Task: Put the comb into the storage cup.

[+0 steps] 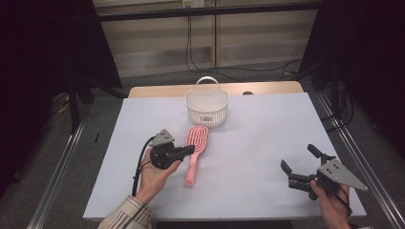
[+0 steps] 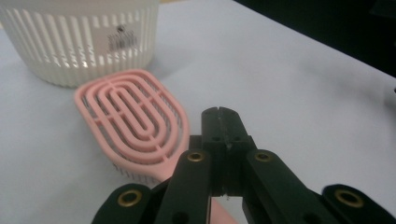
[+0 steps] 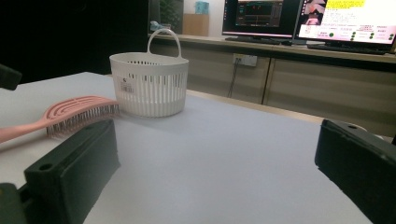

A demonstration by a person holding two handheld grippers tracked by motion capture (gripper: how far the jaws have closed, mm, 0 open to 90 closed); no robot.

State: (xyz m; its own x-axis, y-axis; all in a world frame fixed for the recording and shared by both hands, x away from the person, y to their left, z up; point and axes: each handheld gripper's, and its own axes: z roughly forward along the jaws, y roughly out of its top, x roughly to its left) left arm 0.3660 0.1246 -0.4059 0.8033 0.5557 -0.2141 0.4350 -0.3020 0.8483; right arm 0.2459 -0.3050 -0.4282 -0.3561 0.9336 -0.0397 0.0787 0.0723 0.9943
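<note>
Table (image 1: 267,143) with a pale lilac top carries everything, and the white basket (image 1: 207,109) is the landmark for the places. Basket stands upright at the far middle of the table, its handle raised. Just in front of the basket, almost touching its wall, the pink hairbrush (image 1: 195,148) lies flat with the bristles down; the head is toward the basket and the handle points away from it, toward the person. The left gripper (image 1: 189,150) is in front of the basket and a little left, its jaws clenched together with nothing between them, the tips just beside the brush handle. The right gripper (image 1: 300,158) is well apart from the basket, to the front right, with jaws released wide and empty
</note>
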